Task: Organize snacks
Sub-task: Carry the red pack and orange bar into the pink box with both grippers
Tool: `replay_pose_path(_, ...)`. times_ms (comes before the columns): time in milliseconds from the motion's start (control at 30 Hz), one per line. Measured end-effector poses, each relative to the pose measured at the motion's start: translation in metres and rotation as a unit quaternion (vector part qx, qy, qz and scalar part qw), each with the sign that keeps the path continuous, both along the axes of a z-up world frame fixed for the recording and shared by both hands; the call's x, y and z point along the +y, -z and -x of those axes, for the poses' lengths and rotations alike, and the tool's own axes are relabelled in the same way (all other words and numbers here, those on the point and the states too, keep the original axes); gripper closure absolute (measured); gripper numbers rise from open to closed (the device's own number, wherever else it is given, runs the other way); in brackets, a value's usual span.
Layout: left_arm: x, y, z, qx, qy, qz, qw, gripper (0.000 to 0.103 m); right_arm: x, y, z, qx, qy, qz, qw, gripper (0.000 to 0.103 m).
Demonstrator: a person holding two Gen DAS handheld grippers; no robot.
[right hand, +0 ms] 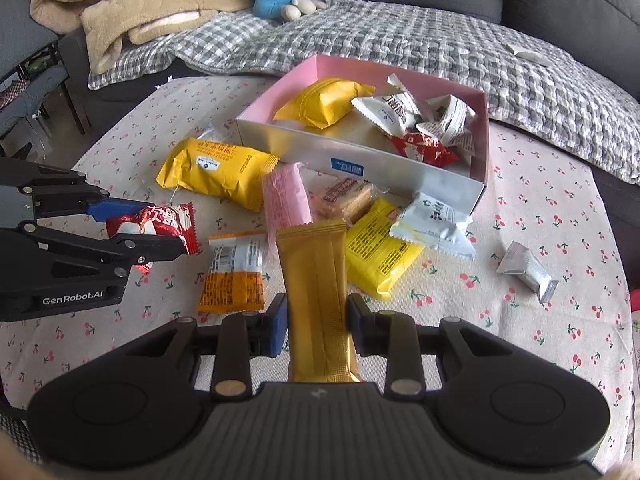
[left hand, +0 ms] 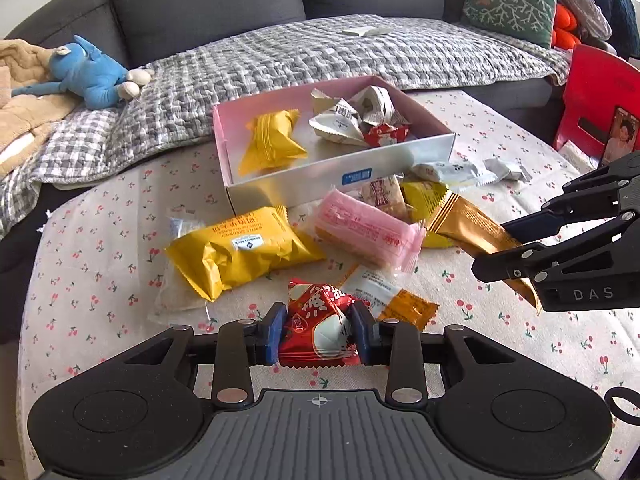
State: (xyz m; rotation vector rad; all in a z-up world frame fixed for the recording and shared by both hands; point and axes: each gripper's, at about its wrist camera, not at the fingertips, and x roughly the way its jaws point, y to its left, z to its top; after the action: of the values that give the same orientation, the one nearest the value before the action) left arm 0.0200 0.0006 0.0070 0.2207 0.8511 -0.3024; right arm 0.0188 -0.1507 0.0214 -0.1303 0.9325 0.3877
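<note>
Box: an open, shallow cardboard box, pink inside and white-grey outside, with a small blue label on the front wall. It stands on the table, at the side near the sofa.
Inside the box: one yellow packet lies at one end. At the other end there is a heap of white printed packets, and one small red packet leans against them.
Table: covered with a cream cloth with small cherries.
Loose snacks before the box: a big yellow packet, a pink packet, an orange-and-white packet, another yellow packet, a packet of brown biscuits and a white packet. They lie close together and some overlap. A small silver packet lies apart.
Left gripper: its blue pads press on both sides of a red-and-white snack packet, so it is grasping it. The packet is in front of the box, not in it.
Right gripper: its fingers are clenched on a long gold packet, which points toward the box.
Sofa: dark grey, with a grey checked blanket, a blue soft toy and a green cushion.
</note>
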Motion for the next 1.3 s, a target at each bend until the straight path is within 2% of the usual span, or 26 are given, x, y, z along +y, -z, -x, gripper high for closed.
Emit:
replay_pose_path(267,0.000,-0.024,-0.012,-0.042,-0.017,-0.001,0.9990,0.070,-0.001,-0.011,-0.020,-0.026,0.017,0.012,0.999,0.074)
replay_pose_path(467,-0.002,-0.031,-0.042,-0.044,-0.021,0.011,0.9988,0.070,-0.011,-0.020,-0.045,-0.030,0.053,-0.004,0.998,0.074)
replay_pose_path(700,-0.019,-0.027,-0.084,-0.055,-0.022,0.006,0.9982,0.070,-0.021,-0.027,-0.088,-0.027,0.082,-0.028,0.996,0.074)
replay_pose_path(1067,-0.043,-0.010,-0.146,-0.074,-0.019,0.018,0.9969,0.070,-0.042,-0.010,-0.152,-0.025,0.124,-0.068,0.990,0.074)
replay_pose_path(1300,-0.053,0.008,-0.176,-0.063,-0.026,0.024,0.9974,0.070,-0.046,-0.004,-0.177,-0.024,0.139,-0.090,0.986,0.074)
